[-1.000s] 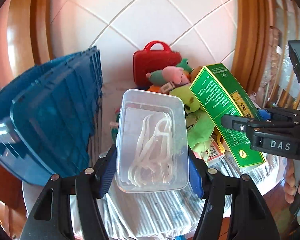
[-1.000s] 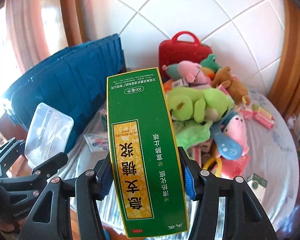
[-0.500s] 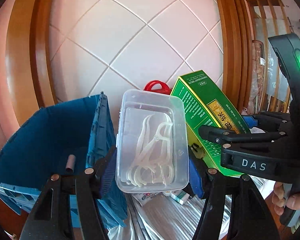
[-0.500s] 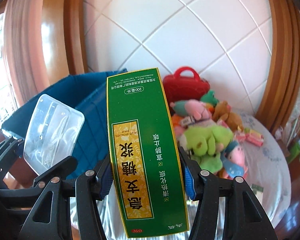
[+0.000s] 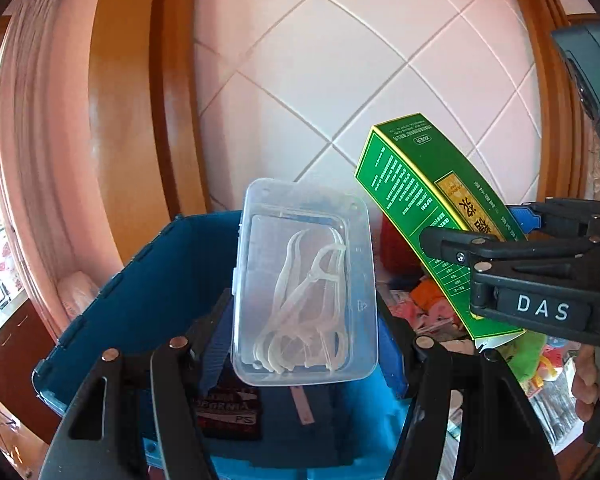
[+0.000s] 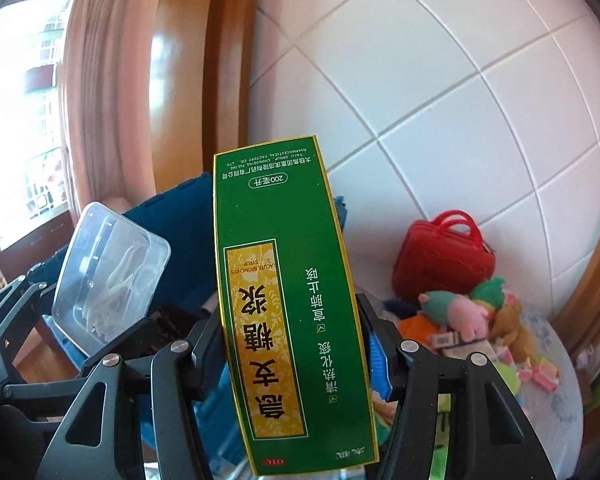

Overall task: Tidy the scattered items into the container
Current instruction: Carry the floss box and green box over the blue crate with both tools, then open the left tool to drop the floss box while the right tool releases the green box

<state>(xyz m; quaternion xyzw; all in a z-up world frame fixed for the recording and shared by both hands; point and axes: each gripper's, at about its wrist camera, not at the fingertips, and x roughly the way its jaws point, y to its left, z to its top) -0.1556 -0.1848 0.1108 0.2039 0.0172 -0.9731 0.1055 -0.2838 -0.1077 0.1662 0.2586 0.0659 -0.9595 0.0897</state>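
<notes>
Mid-delivery: left gripper [image 5: 305, 344] clamps the floss-pick box [image 5: 305, 280] over the blue crate [image 5: 148, 280] at lower frame, right gripper [image 6: 292, 356] clamps the green syrup carton [image 6: 288, 292]; next, lower and release both.

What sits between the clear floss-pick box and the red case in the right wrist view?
The green syrup box, clamped in the right gripper, stands between the clear floss-pick box and the red case; the blue crate lies behind.

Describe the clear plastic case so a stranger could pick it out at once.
Start at the big blue crate by the tiled wall. Held above its opening, pinched in the left gripper, is the clear plastic case. Unlike the green medicine box beside it, it is see-through, with white floss picks inside.
</notes>
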